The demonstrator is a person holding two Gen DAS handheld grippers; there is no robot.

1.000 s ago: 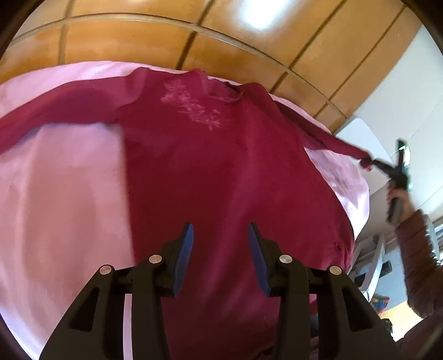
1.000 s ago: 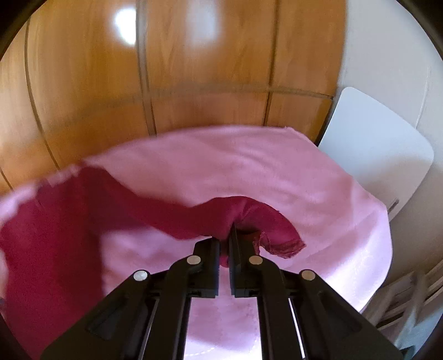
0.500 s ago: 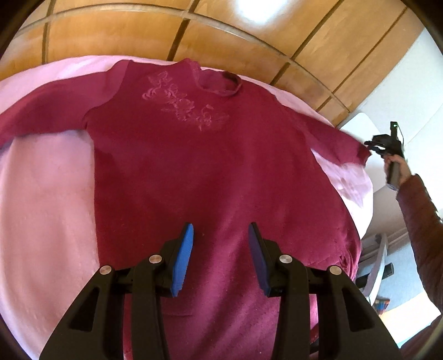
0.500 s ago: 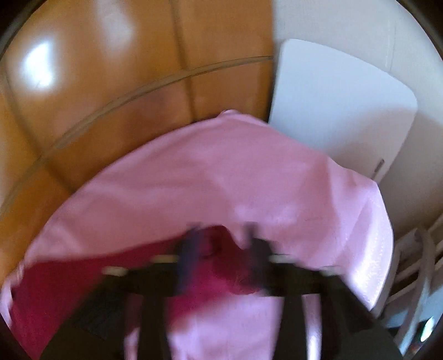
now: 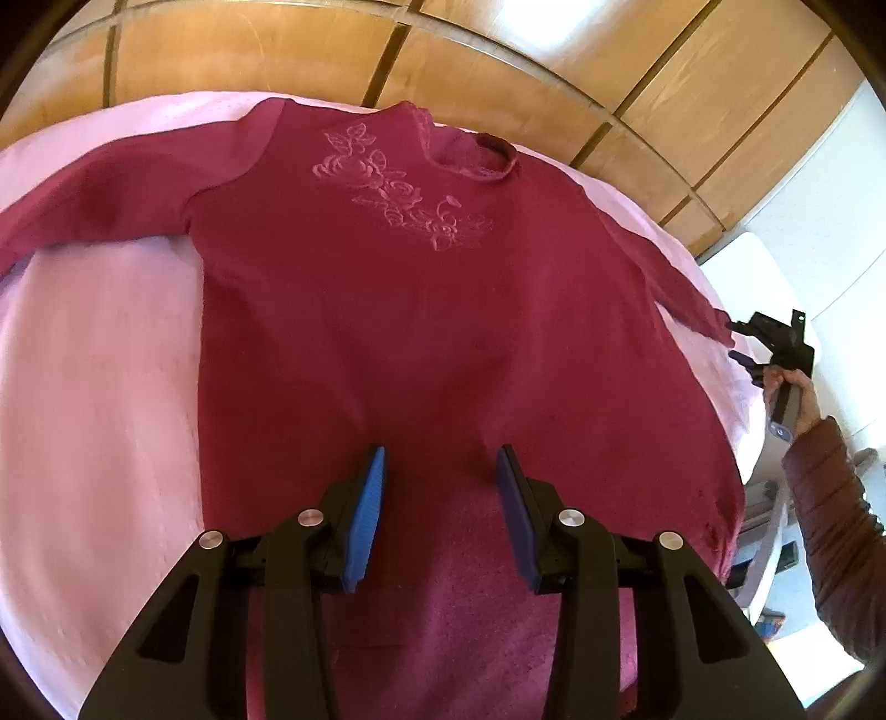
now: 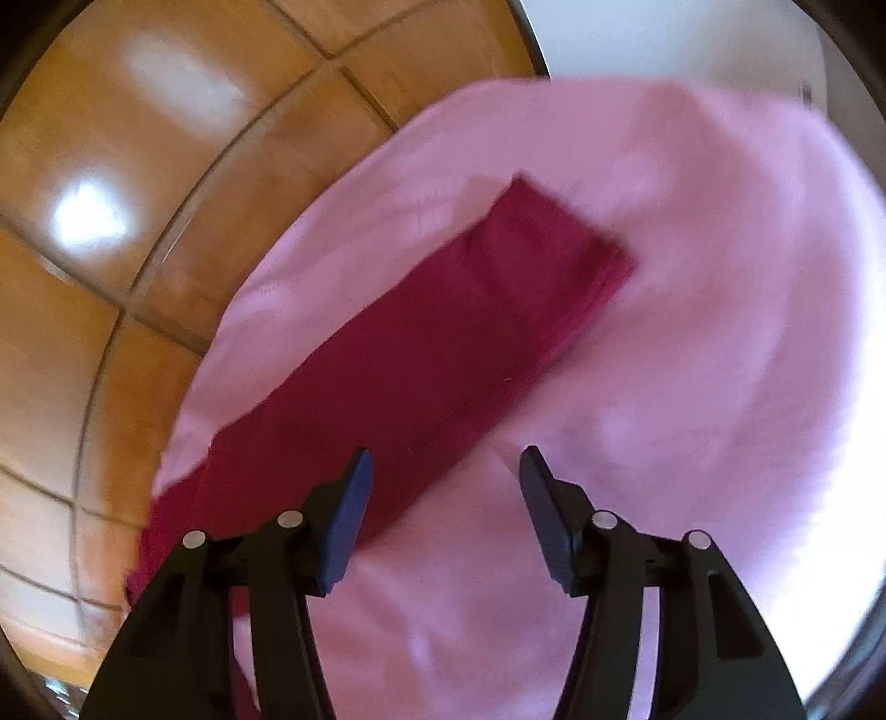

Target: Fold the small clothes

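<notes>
A dark red long-sleeved knit top with floral embroidery (image 5: 421, 310) lies flat, front up, on a pale pink cloth (image 5: 94, 387) — both sleeves spread out. The left gripper (image 5: 441, 471) hovers over its lower body, jaws partly apart, holding nothing. The right gripper (image 6: 443, 471), jaws just closing slightly but wide and empty, hangs above the outstretched sleeve (image 6: 443, 343) — wooden panelling (image 5: 266, 50) behind
</notes>
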